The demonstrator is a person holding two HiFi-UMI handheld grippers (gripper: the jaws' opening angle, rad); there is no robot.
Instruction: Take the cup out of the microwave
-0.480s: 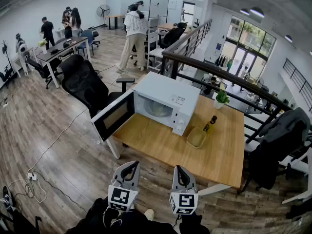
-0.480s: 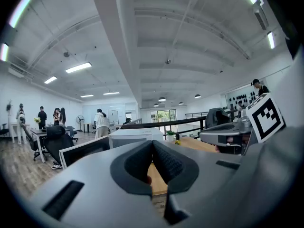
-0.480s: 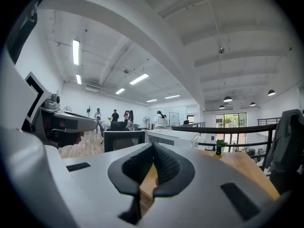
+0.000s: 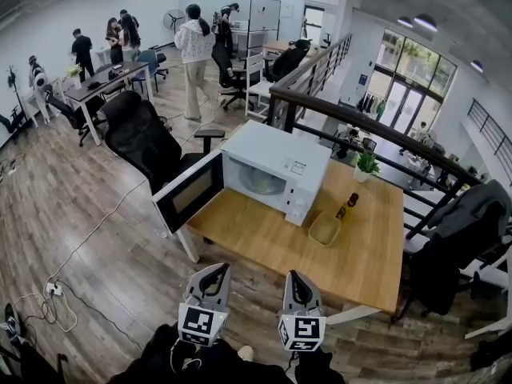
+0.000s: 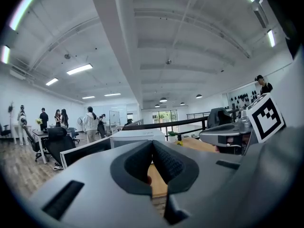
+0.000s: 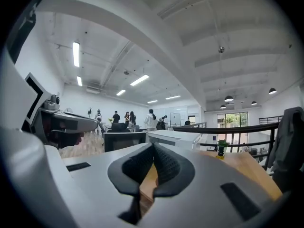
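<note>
A white microwave (image 4: 276,162) stands on the left end of a wooden table (image 4: 360,254), its door (image 4: 190,192) swung open to the left. Inside the cavity I see only a pale round shape (image 4: 260,181); no cup can be made out. My left gripper (image 4: 211,275) and right gripper (image 4: 295,282) hang side by side in front of the table's near edge, well short of the microwave, both shut and empty. The left gripper (image 5: 152,144) points at the microwave (image 5: 137,136). The right gripper (image 6: 153,146) also faces the microwave (image 6: 173,137).
A yellow dish (image 4: 324,229) and a dark bottle (image 4: 346,206) sit right of the microwave, a small plant (image 4: 365,164) at the far edge. A black office chair (image 4: 148,138) stands left of the door. A dark railing (image 4: 360,122) runs behind the table. Several people stand far back.
Both grippers have kept their place. A person in white at the back of the room has walked to the left.
</note>
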